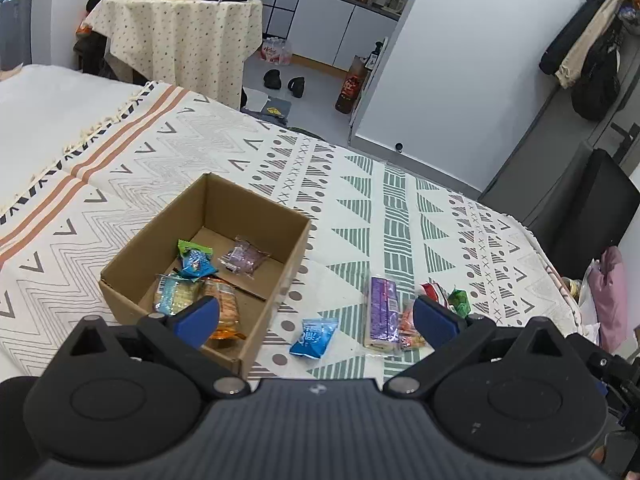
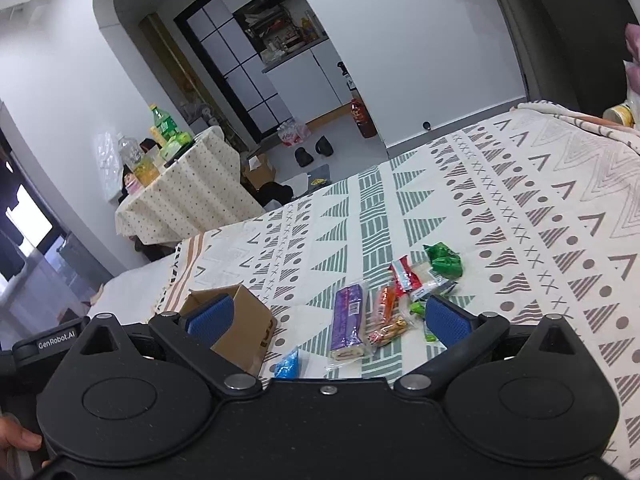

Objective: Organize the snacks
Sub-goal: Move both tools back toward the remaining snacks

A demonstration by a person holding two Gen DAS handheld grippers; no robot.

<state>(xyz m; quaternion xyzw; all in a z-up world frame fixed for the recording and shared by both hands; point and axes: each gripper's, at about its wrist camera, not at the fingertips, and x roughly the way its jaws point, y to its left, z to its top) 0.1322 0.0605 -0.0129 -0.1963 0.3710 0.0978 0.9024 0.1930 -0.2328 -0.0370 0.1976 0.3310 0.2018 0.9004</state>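
A brown cardboard box (image 1: 256, 216) sits on the patterned bedspread and holds several wrapped snacks, among them a purple packet (image 1: 243, 258) and an orange biscuit pack (image 1: 224, 304). To its right on the cloth lie a blue packet (image 1: 314, 338), a long purple roll cake (image 1: 383, 312), an orange-red snack (image 1: 408, 326) and a green packet (image 1: 460, 300). My left gripper (image 1: 316, 322) hovers open above the blue packet, nothing between its fingers. In the right wrist view the box (image 2: 248, 320), purple roll cake (image 2: 347, 320), orange snack (image 2: 387, 316), red packet (image 2: 404, 276) and green packet (image 2: 444, 260) show. My right gripper (image 2: 328, 318) is open and empty.
A small round table (image 1: 180, 36) with a dotted cloth, bottles and tissues stands beyond the bed. Shoes (image 1: 284, 80) and a red bottle (image 1: 352, 84) are on the floor. A black chair (image 1: 588, 208) stands by the bed's right edge. A hand (image 2: 18, 438) holds the right gripper.
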